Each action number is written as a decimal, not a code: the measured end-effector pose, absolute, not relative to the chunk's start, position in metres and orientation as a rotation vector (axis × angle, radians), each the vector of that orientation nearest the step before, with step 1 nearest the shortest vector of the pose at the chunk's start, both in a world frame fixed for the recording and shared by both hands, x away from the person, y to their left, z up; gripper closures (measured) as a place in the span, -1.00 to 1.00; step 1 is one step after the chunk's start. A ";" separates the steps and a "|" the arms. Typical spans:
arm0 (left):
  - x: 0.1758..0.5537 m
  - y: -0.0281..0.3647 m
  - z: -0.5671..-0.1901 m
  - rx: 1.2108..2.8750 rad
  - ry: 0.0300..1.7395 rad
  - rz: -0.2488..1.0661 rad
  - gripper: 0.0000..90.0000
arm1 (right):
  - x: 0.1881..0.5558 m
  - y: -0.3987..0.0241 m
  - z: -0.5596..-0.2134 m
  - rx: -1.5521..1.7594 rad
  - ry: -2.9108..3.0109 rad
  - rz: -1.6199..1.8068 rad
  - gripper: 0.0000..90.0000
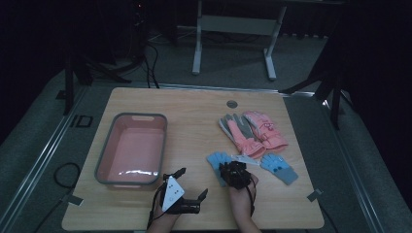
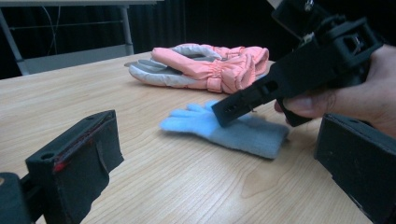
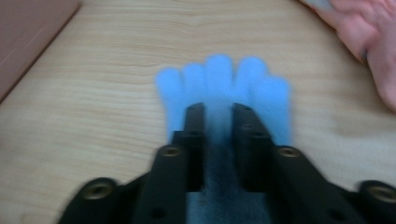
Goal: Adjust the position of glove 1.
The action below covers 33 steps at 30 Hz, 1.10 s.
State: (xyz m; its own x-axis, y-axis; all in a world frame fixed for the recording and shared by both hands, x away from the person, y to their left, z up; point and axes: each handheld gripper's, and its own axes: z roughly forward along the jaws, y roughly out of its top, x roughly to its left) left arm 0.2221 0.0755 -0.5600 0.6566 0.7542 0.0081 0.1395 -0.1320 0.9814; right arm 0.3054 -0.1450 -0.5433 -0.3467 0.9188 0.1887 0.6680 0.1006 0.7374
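Observation:
A light blue knit glove (image 1: 215, 158) (image 2: 224, 130) (image 3: 219, 74) lies flat on the wooden table, its fingers pointing away from me. My right gripper (image 1: 228, 169) (image 3: 218, 108) sits low over its palm and cuff, its jaws a narrow gap apart with the glove showing between them and not pinched. In the left gripper view the right gripper (image 2: 229, 109) slants down onto that glove. My left gripper (image 1: 192, 183) (image 2: 215, 158) rests near the table's front edge, wide open and holding nothing, pointed at the glove.
A second blue glove (image 1: 279, 167) lies to the right. A pair of pink and grey ski gloves (image 1: 252, 131) (image 2: 205, 65) lies behind both. A pink basin (image 1: 104, 160) (image 3: 28, 28) stands at the left. A desk frame (image 1: 233, 24) stands beyond the table.

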 end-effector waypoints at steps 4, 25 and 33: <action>0.222 0.076 -0.560 1.645 0.741 0.620 -0.98 | 0.308 -0.157 -0.524 1.343 2.108 1.156 0.43; 0.223 0.077 -0.560 1.637 0.752 0.608 -0.98 | 0.331 -0.307 -0.484 0.926 2.285 1.127 0.53; 0.223 0.077 -0.560 1.637 0.755 0.605 -0.98 | 0.341 -0.348 -0.502 0.949 2.326 1.080 0.45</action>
